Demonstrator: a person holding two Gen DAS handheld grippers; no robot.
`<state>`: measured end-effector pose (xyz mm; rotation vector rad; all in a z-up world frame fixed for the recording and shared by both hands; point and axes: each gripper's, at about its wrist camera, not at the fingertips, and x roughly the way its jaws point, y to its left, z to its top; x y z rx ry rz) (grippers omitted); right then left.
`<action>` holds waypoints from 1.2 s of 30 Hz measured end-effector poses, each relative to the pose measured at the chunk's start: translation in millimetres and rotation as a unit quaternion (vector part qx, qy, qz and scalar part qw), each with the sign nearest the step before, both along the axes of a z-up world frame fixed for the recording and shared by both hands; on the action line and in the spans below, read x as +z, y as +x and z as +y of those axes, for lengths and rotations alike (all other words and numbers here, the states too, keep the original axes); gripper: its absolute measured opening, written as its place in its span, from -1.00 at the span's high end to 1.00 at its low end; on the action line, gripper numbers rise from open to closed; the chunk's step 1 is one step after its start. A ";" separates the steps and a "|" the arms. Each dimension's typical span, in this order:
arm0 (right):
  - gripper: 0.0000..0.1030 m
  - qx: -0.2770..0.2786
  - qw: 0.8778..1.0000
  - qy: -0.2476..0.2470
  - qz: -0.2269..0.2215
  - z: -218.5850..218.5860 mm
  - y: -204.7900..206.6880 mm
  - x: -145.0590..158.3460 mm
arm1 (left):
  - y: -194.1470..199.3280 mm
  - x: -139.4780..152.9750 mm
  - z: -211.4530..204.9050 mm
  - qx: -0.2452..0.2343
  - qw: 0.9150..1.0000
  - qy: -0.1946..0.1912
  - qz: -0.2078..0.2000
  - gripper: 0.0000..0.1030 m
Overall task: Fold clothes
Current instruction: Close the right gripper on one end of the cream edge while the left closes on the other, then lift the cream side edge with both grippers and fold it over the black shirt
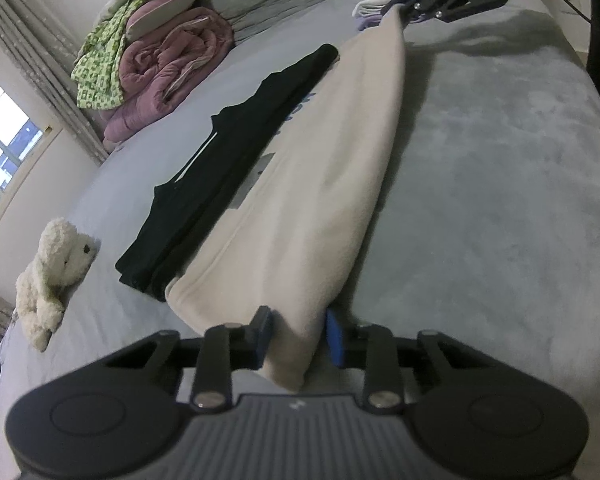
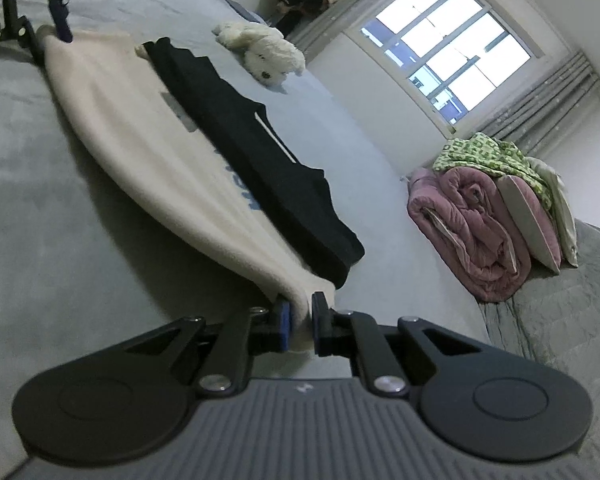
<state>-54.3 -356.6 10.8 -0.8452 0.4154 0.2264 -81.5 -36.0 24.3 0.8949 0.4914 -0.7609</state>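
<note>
a grey bed fills both views. on it a cream sweatshirt stretches between the two claws, one edge lifted, a folded black garment lying along its far side. the pink quilt pile sits near the wall. a white plush toy lies beyond. the left gripper pinches one end of the sweatshirt, the right gripper the other. only the left view shows small folded whites; only the right shows the whole window.
</note>
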 end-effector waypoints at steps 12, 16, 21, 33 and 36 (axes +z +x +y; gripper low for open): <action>0.79 -0.023 0.997 0.068 0.017 -6.0 15.8 21.2 | -4.1 -1.6 -4.5 -0.003 1.000 0.021 -0.015 0.52; 0.79 -0.025 0.997 0.066 0.018 -3.4 18.8 22.6 | -0.8 1.4 -2.4 0.009 1.000 0.017 -0.008 0.76; 0.79 -0.023 0.998 0.056 0.024 -4.6 15.9 17.2 | 3.7 9.5 1.7 0.021 1.000 0.003 -0.006 0.80; 0.79 -0.036 0.994 0.102 0.029 -12.2 23.4 29.3 | 28.4 34.6 10.6 0.099 0.991 -0.067 0.054 0.81; 0.79 -0.043 0.992 0.118 0.031 -15.3 26.1 32.8 | 35.2 45.8 12.4 0.131 0.983 -0.103 0.075 0.83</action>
